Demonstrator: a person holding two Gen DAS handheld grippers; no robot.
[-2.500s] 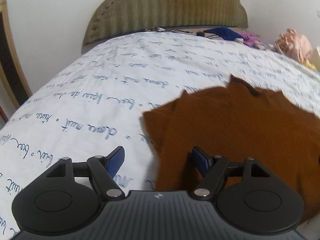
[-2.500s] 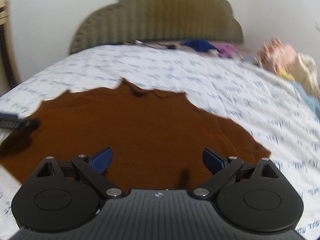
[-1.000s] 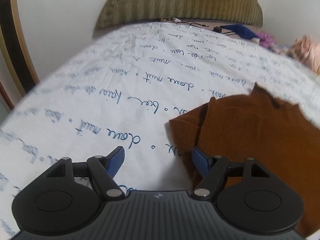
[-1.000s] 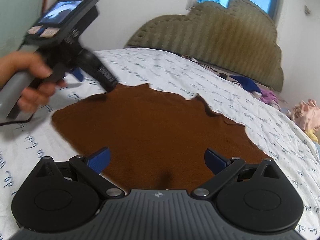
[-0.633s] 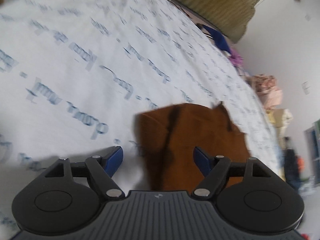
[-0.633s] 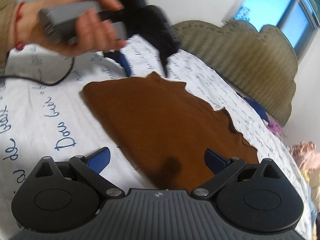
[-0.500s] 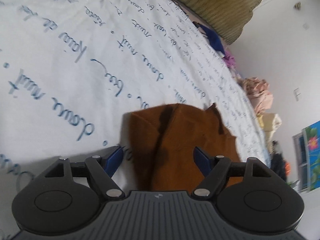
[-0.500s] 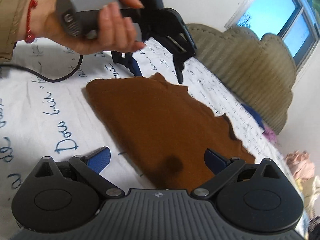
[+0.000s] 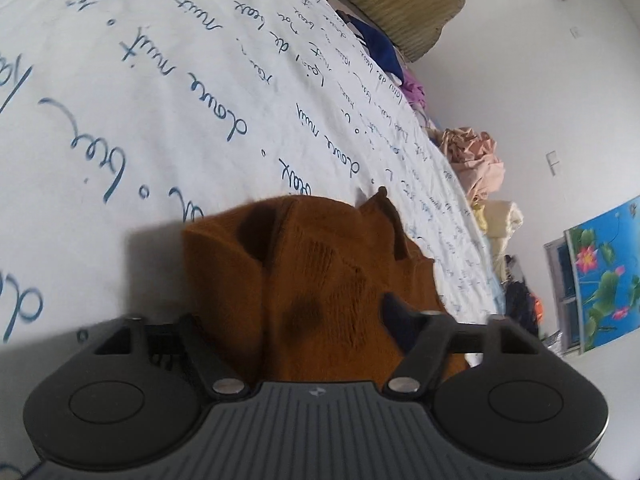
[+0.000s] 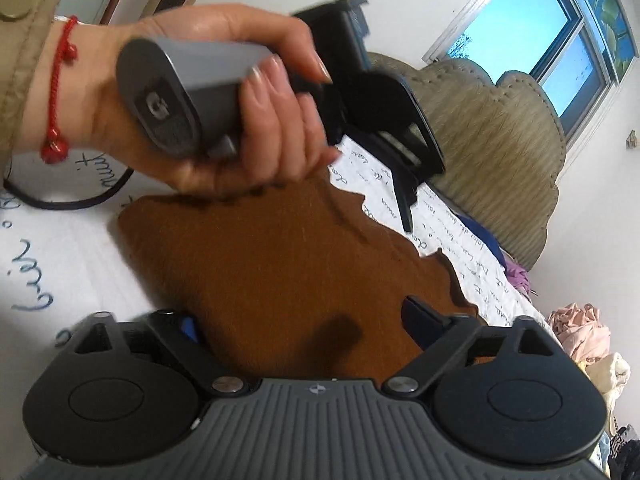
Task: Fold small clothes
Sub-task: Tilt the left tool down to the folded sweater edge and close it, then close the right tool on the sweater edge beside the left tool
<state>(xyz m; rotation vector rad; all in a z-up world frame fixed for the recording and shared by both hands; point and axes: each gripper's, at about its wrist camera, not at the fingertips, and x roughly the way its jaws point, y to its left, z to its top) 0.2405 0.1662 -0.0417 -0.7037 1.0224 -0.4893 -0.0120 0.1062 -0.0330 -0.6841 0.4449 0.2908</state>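
Note:
A brown knitted garment (image 9: 320,264) lies flat on the bed; its near end rises in a fold between my left gripper (image 9: 296,312) jaws. Those jaws are closing, with one finger (image 9: 394,312) resting on top of the cloth and the other hidden behind the fold. In the right wrist view the garment (image 10: 272,264) spreads ahead. My right gripper (image 10: 300,318) straddles its near edge, jaws closing, one blue pad (image 10: 188,328) beside the cloth and the other on it. A person's hand (image 10: 240,120) holds the left gripper's grey handle (image 10: 168,92) over the garment's far end.
The bed sheet (image 9: 160,100) is white with blue handwriting print. An olive headboard (image 10: 500,152) stands at the far end. A pink bundle (image 9: 476,160), pale yellow cloth (image 9: 500,220) and blue and purple clothes (image 9: 380,52) lie along the bed's far side. A black cable (image 10: 80,200) trails on the sheet.
Both grippers have come down onto the brown garment's edges and rolled, and both pairs of jaws have narrowed around the cloth. The hand with the left gripper now looms closer in the right wrist view.

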